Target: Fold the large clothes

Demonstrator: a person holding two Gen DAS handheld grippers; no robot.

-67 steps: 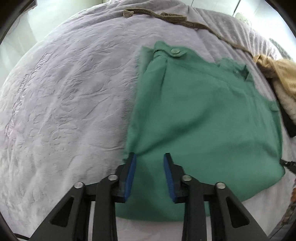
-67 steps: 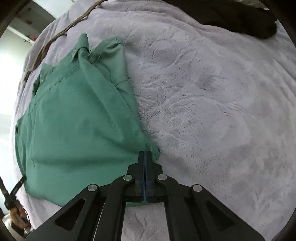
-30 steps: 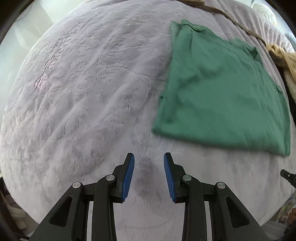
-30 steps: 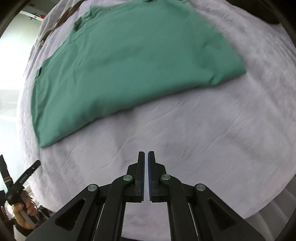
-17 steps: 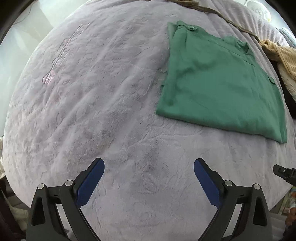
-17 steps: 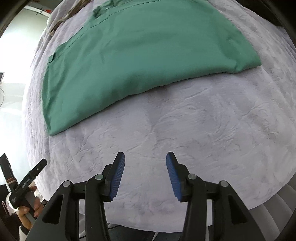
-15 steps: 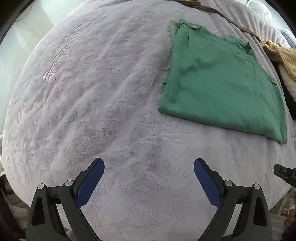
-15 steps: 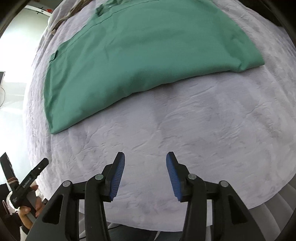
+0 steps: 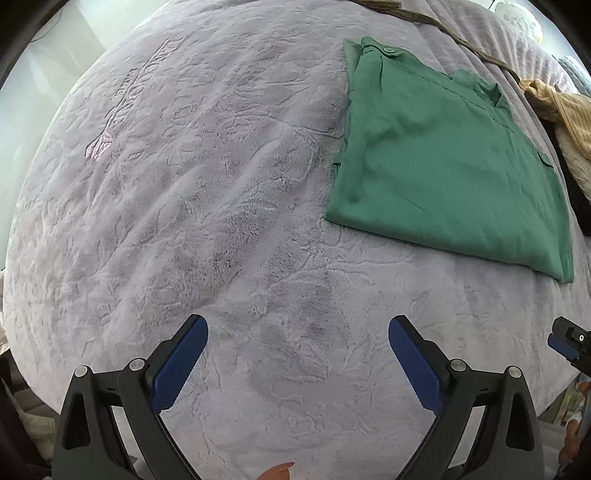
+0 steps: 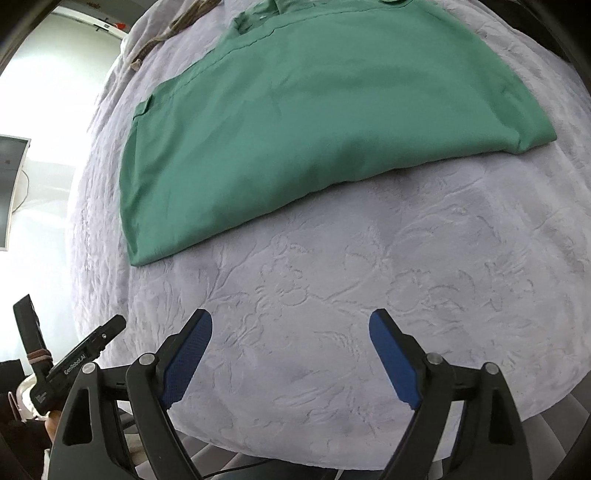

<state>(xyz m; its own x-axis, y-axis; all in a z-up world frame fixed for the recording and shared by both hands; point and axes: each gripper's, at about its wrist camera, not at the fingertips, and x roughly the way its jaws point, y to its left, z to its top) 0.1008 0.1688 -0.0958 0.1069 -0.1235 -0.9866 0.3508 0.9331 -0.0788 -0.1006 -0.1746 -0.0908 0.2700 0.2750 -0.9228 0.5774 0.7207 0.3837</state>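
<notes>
A bed under a pale lilac embossed blanket (image 9: 192, 206) fills both views. On it lies the green garment (image 9: 447, 162), folded into a flat rectangle, in the upper right of the left wrist frame and across the top of the right wrist frame (image 10: 314, 110). Its buttoned tab and collar-like edges sit at the far end, and its near edge is a smooth fold. A tan knitted piece (image 9: 561, 110) lies at the right edge of the left view, just beyond the green one, and a brown strap (image 9: 424, 16) runs along the top.

The left tool (image 9: 297, 354) stands released, jaws wide over bare blanket at the bottom of its frame, nothing between them. The right tool (image 10: 290, 347) is also empty, its jaws opening over bare blanket, well short of the cloth.

By my reading, one fold is laid down and let go. If a further fold is wanted, the next move calls for both tools to reach one short end, pinch its two corners and carry them across together.
</notes>
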